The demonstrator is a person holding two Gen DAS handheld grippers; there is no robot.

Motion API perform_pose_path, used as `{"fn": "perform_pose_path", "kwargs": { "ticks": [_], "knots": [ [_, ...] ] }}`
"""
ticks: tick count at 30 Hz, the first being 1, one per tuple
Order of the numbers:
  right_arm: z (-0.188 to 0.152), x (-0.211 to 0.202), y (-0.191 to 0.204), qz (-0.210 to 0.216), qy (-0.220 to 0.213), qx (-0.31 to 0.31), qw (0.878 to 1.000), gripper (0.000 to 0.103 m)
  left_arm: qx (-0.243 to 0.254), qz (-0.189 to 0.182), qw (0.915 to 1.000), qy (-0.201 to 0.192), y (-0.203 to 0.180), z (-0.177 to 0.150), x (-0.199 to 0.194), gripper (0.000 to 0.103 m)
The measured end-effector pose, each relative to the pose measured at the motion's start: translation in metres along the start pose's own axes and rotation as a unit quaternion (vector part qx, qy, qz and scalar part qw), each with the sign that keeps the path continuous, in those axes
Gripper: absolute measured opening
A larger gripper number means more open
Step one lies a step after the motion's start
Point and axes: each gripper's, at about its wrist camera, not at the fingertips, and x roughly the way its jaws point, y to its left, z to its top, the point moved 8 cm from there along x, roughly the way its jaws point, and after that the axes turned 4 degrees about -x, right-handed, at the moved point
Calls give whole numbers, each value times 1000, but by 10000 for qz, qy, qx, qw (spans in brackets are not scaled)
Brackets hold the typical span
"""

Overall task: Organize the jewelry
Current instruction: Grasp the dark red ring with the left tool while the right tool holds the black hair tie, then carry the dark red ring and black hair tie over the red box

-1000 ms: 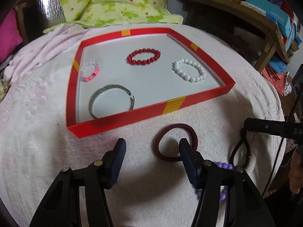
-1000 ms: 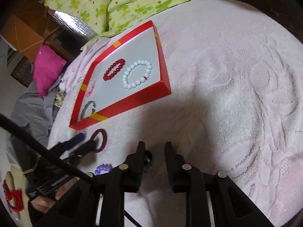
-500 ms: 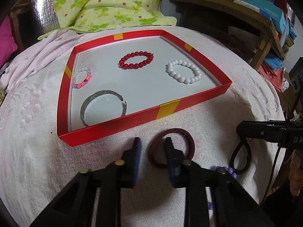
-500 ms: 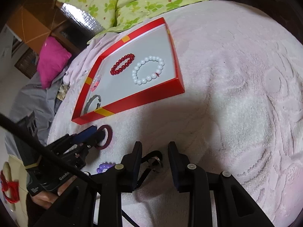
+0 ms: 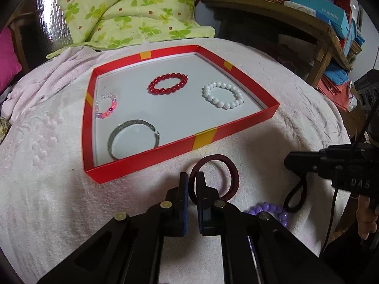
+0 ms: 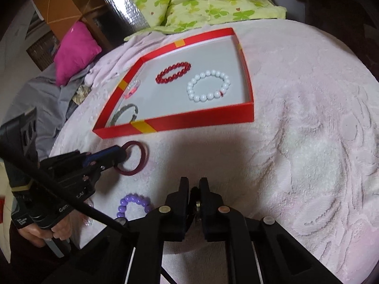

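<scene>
seven ring-shaped pieces, one shallow red cardboard tray

in the tray: one red bead bracelet, one white bead bracelet, one pink-and-clear bead bracelet, one silver metal bangle. on the blanket: one maroon hair tie, one black hair tie, one purple bead bracelet.

— What carried it all when we looked?

— A bed spread with a pale pink towelling blanket, and directly on it we saw a shallow red tray with yellow tape patches.

— And in front of the tray?

— We found a maroon hair tie, a purple bead bracelet and a black hair tie. At the far edge lay a green floral quilt.
</scene>
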Motion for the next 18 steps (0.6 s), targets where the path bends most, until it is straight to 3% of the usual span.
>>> {"fn": "perform_pose_path", "kwargs": {
  "ticks": [9, 18],
  "knots": [
    [16, -21, -4, -15, -482, 184, 9987, 9, 5, 187, 9995, -256, 11, 4, -25, 7],
    [27, -27, 6, 54, -678, 221, 9974, 9, 8, 516, 9973, -521, 21, 12, -49, 7]
  ]
}}
